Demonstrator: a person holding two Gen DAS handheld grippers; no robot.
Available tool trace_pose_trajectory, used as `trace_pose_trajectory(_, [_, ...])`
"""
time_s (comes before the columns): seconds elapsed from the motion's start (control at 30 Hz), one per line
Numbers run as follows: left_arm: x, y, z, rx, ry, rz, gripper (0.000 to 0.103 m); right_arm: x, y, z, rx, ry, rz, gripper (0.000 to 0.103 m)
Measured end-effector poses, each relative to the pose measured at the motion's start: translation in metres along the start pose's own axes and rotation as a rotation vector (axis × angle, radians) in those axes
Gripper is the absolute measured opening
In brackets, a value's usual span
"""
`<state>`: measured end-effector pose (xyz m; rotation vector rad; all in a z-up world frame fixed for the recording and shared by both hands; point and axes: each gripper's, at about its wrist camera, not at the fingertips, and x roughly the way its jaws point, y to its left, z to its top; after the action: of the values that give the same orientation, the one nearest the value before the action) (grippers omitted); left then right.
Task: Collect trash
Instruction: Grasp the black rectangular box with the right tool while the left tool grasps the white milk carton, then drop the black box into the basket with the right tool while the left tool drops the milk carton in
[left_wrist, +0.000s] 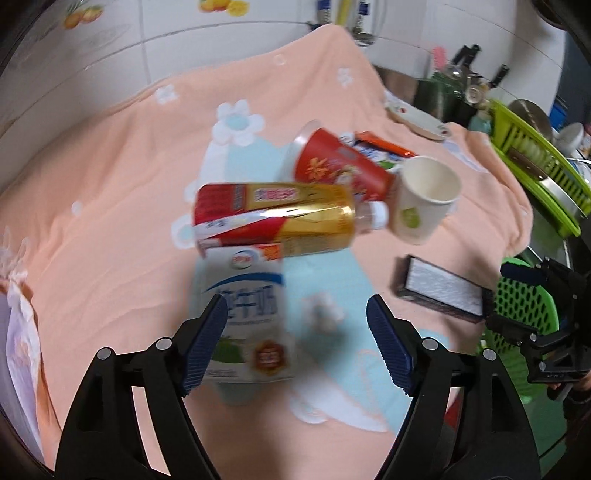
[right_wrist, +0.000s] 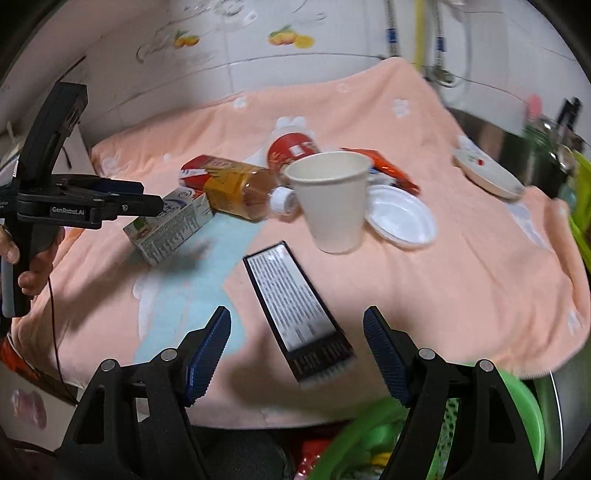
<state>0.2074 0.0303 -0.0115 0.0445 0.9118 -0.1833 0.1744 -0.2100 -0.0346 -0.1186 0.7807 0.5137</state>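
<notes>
Trash lies on a peach flowered cloth. My left gripper is open above a white milk carton, with a crumpled tissue between its fingers' lines. Beyond lie a red-and-gold bottle, a red cup on its side and a white paper cup. My right gripper is open over the near end of a dark flat box, not touching it. In the right wrist view the paper cup, a white plastic lid and an orange wrapper lie farther back.
A green slotted basket sits below the cloth's front edge at the right. A white dish lies at the cloth's far right, next to a green dish rack. A tiled wall closes the back.
</notes>
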Motion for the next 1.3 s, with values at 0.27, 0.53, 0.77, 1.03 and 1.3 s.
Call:
trace_pose_trajectory(0.27, [0.024,0.025,-0.004,-0.040,0.047,0.011,0.077,0.041,0.011,0.015,-0.073,0.064,0.003,0.072])
trace_pose_trajectory(0.53, [0.045,0.031,-0.003,-0.054,0.089,0.009,0.077,0.067,0.011,0.020,-0.105,0.116,0.003,0.067])
trace_pose_trajectory(0.77, [0.056,0.031,-0.002,-0.047,0.105,0.010,0.077,0.075,0.013,0.021,-0.112,0.134,0.013,0.057])
trace_pose_trajectory(1.03, [0.054,0.034,-0.002,-0.067,0.100,0.011,0.067,0.075,0.015,0.018,-0.111,0.131,0.005,0.051])
trace_pose_trajectory(1.3, [0.035,0.027,-0.010,-0.069,0.068,-0.024,0.066,0.052,0.019,0.013,-0.070,0.074,0.020,0.047])
